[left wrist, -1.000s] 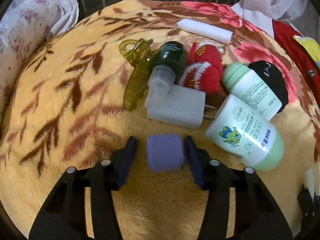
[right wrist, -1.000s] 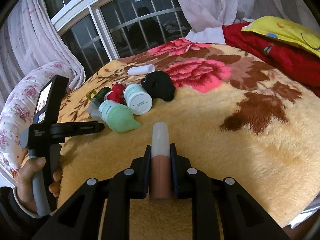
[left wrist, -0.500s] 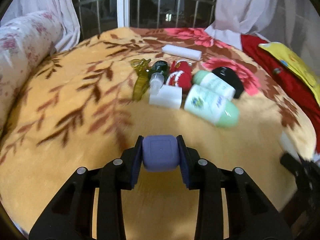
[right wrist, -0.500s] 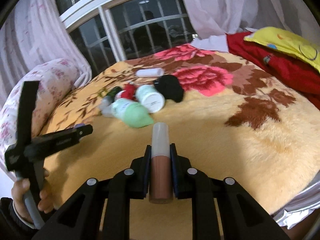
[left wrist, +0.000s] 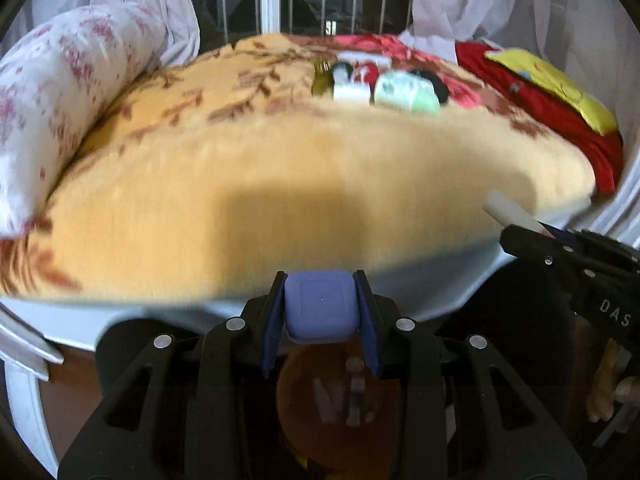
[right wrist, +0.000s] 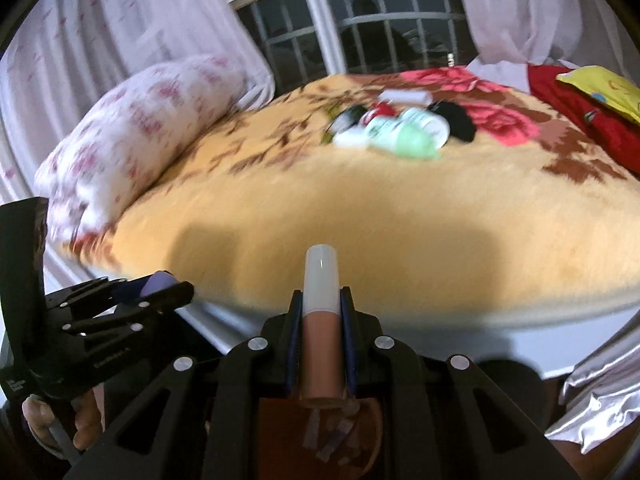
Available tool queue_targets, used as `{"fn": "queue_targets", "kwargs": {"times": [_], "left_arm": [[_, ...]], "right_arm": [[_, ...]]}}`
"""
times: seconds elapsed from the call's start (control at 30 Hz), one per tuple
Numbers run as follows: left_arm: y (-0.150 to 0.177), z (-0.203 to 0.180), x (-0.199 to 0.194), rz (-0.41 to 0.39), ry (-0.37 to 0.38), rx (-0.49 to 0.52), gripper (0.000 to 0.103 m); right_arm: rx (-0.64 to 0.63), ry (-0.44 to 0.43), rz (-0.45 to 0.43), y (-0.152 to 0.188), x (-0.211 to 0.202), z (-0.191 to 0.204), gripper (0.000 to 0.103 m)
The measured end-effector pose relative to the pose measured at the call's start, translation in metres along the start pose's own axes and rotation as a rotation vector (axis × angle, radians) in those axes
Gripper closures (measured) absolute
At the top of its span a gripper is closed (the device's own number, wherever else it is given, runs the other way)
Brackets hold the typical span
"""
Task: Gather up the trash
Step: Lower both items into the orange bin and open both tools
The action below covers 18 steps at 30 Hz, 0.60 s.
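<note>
My left gripper [left wrist: 322, 304] is shut on a small purple rounded block [left wrist: 322, 307], held past the near edge of the bed. In the right wrist view the left gripper [right wrist: 160, 292] shows at the left with the purple block [right wrist: 158, 282] in it. My right gripper [right wrist: 322, 308] is shut on a brown tube with a white cap [right wrist: 322, 320]; from the left wrist view that tube [left wrist: 508, 210] pokes out at the right. Under both grippers sits a round orange-brown bin [left wrist: 296, 396] [right wrist: 372, 420] with a few small items inside.
A yellow floral blanket [left wrist: 280, 168] covers the bed. On its far side lies a pile of green bottles [left wrist: 408, 96] [right wrist: 404, 136], a white adapter, a dark bottle and black and red cloth. A flowered pillow [right wrist: 132, 140] lies left. A hand [right wrist: 52, 424] holds the left gripper's handle.
The left jaws closed onto the purple block. Both grippers pulled back from the pile to beyond the bed's near edge, carrying their items, and the bin came into view below.
</note>
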<state>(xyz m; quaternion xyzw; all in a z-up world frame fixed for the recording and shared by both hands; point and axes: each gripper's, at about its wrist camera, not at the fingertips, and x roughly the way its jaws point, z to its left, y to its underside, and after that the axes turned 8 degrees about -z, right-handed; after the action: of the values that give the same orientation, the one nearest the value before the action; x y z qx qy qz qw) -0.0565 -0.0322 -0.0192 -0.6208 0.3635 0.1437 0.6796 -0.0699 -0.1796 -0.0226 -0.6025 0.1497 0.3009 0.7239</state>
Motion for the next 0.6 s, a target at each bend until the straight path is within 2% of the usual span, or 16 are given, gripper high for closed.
{"fn": "queue_targets", "kwargs": {"times": [0.3, 0.43, 0.6], "left_arm": [[0.053, 0.002, 0.017, 0.121, 0.032, -0.021, 0.071], [0.065, 0.002, 0.031, 0.180, 0.044, -0.031, 0.071], [0.068, 0.001, 0.037, 0.201, 0.046, -0.036, 0.071]], "right_arm": [[-0.014, -0.024, 0.151, 0.055, 0.011, 0.020, 0.085], [0.001, -0.025, 0.180, 0.060, 0.018, 0.019, 0.085], [0.020, -0.028, 0.204, 0.063, 0.024, 0.015, 0.085]]}}
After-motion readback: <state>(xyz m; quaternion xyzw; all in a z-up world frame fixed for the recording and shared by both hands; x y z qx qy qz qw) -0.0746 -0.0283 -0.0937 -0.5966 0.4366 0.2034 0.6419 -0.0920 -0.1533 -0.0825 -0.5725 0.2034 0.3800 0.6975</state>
